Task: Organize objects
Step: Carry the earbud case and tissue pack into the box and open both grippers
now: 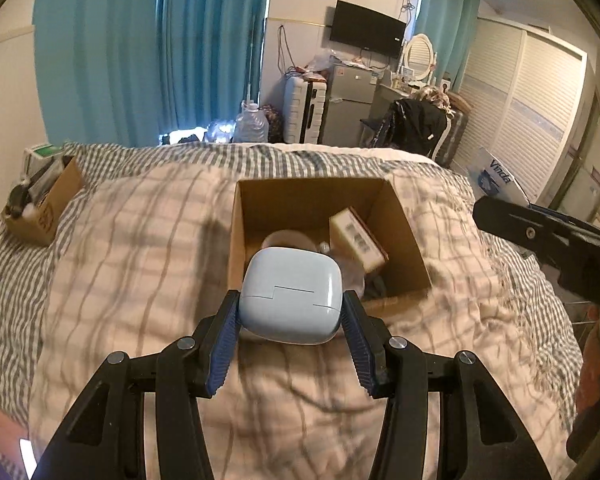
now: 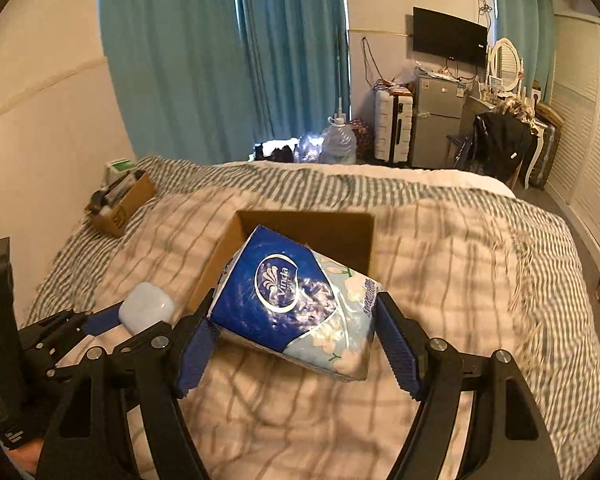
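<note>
Both hands are loaded. The left gripper (image 1: 291, 312) has its blue ribbed pads clamped on the two sides of a pale blue, rounded plastic case (image 1: 291, 294) with a stepped seam across its face, carried clear of the bedding. The right gripper (image 2: 296, 334) has its jaws set wider, pressed against the ends of a soft blue tissue pack printed with white flowers (image 2: 296, 300); gripping it across the short ends likely keeps the squashy pack from sagging.

Straight ahead at twelve o'clock of both loads sits the open brown cardboard box (image 1: 404, 232) on the cream checked blanket (image 1: 140, 260). It already holds a small tan carton with a barcode label (image 1: 358, 240) and something clear and domed I can't make out. My guess is that both items are headed there. A second, smaller cardboard box of odds and ends (image 1: 44, 204) rests at ten o'clock near the wall.
</note>
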### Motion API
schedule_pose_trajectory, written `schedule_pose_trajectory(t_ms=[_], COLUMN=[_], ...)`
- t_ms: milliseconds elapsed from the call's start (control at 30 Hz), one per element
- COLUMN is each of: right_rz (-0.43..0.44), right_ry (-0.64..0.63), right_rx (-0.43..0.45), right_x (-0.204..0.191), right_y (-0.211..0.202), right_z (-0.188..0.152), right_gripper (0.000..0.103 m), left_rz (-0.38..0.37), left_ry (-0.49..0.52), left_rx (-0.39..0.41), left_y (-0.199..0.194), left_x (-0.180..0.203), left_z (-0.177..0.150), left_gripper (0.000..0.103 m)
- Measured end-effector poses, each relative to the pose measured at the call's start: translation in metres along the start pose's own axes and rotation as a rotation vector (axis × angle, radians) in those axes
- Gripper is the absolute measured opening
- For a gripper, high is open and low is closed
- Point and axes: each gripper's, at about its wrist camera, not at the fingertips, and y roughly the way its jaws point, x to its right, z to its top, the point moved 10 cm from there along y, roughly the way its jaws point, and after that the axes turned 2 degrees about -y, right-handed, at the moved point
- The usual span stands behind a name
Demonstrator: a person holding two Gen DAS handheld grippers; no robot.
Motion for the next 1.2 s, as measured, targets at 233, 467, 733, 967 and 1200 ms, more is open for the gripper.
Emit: schedule_pose_trajectory(t_ms=[233, 467, 733, 967, 1200], right_rz=[-0.01, -0.016, -0.028, -0.049, -0.1], right_ry=[0.034, 0.048, 0.104, 0.114, 0.075], right_rx=[-0.037, -0.094, -0.091, -0.036, 0.043], right_x=[0.028, 0.036, 0.047, 0.047, 0.044], right_y=[0.071, 0.135, 0.153, 0.111, 0.039], right_z=[0.035, 0.037, 0.035, 0.043, 0.059], right_gripper=[0.074, 0.074, 0.084, 0.091, 0.097], left_rz=[-0.007, -0.006, -0.039, -0.04, -0.019], left_ry=[0.013, 0.03, 0.039, 0.053, 0.023], left_rx=[-0.025, -0.056, -0.089, -0.002, 0.062], left_y=[0.063, 0.115, 0.136, 0.098, 0.04], left_x=[0.005, 0.004, 0.005, 0.01, 0.01], left_z=[0.037, 0.048, 0.037, 0.047, 0.073], left_gripper=[0.051, 0.051, 0.056, 0.093, 0.102])
